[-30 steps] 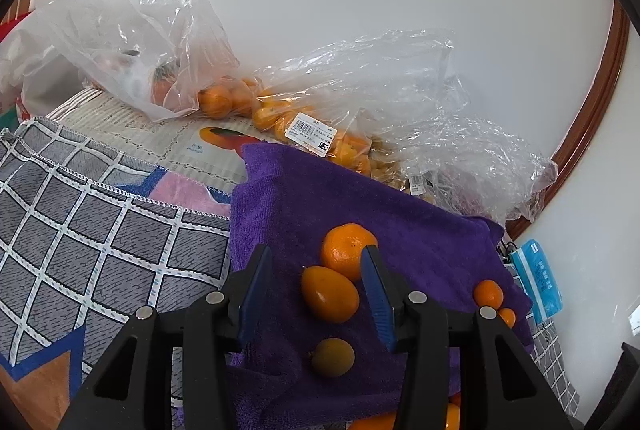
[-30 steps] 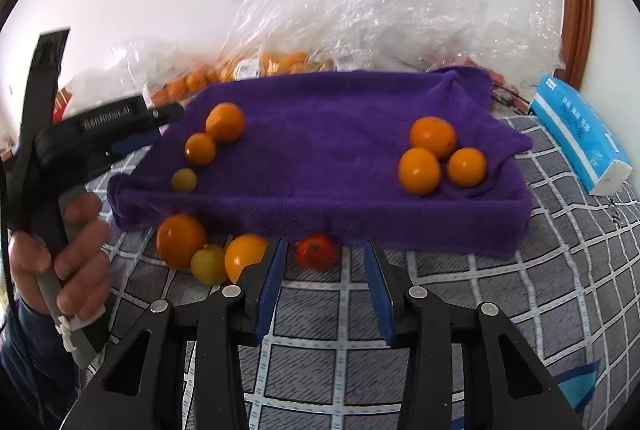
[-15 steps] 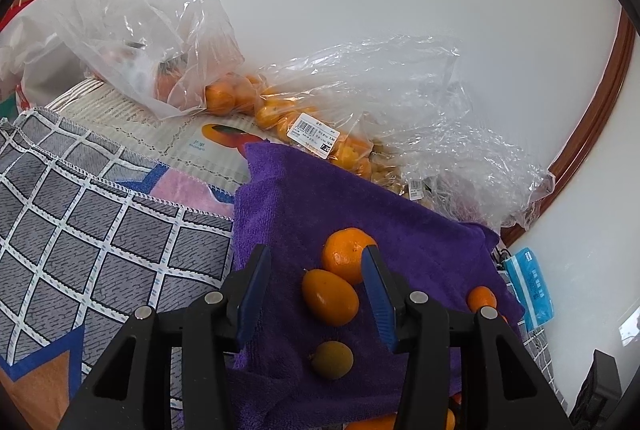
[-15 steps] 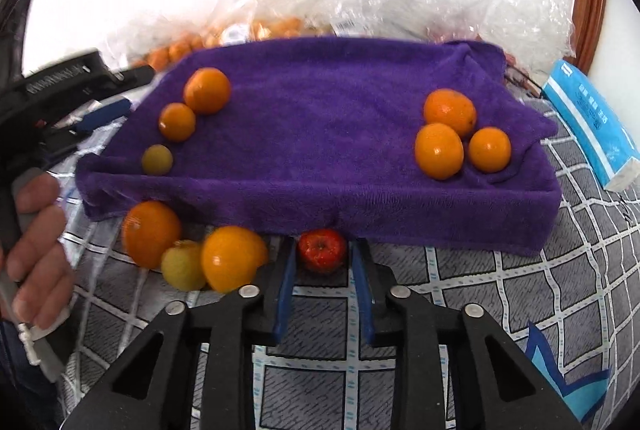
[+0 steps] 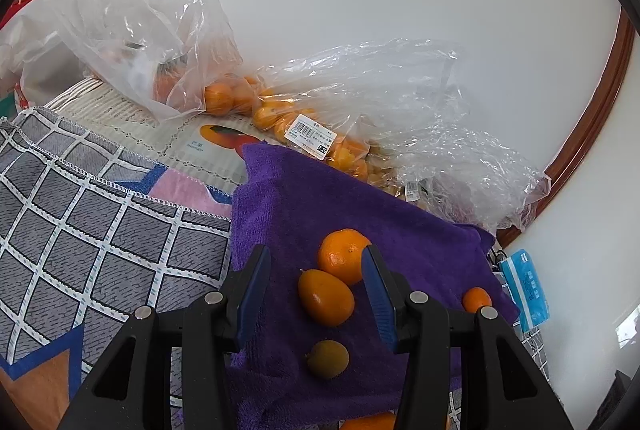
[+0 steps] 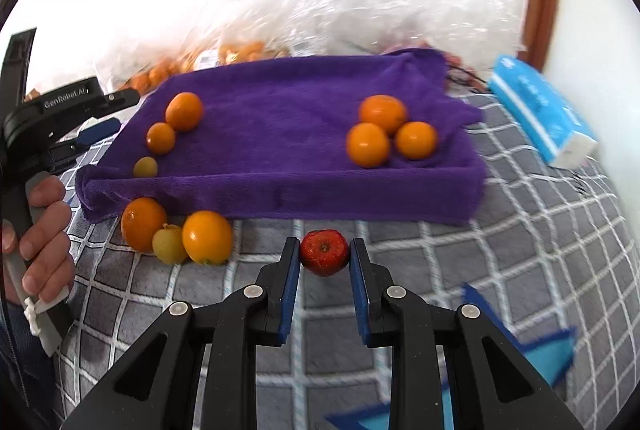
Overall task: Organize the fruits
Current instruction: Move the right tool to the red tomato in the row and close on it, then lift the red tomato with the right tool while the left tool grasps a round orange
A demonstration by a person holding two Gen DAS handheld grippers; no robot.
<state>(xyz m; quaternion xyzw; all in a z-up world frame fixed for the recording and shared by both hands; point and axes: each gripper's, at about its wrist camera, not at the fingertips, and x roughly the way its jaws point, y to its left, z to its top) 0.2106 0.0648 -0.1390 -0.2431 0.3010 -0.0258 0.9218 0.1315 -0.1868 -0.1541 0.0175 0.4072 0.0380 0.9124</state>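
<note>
Right hand-held gripper [image 6: 325, 260] clenched on red fruit [image 6: 324, 257]; left [image 5: 316, 294] released. Smooth, round: may slip, roll off towel [image 6: 280, 158] edge.

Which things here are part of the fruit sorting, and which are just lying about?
In the job:
- small red fruit, clamped in the right gripper
- purple towel
- oranges on the towel
- loose fruit beside the towel

Lying about:
- blue tissue pack
- plastic bags
- checked cloth

Small red apple [image 6: 324, 257] pinched between the right gripper's [image 6: 324, 272] blue pads, just before the purple towel [image 6: 280, 134].
</note>
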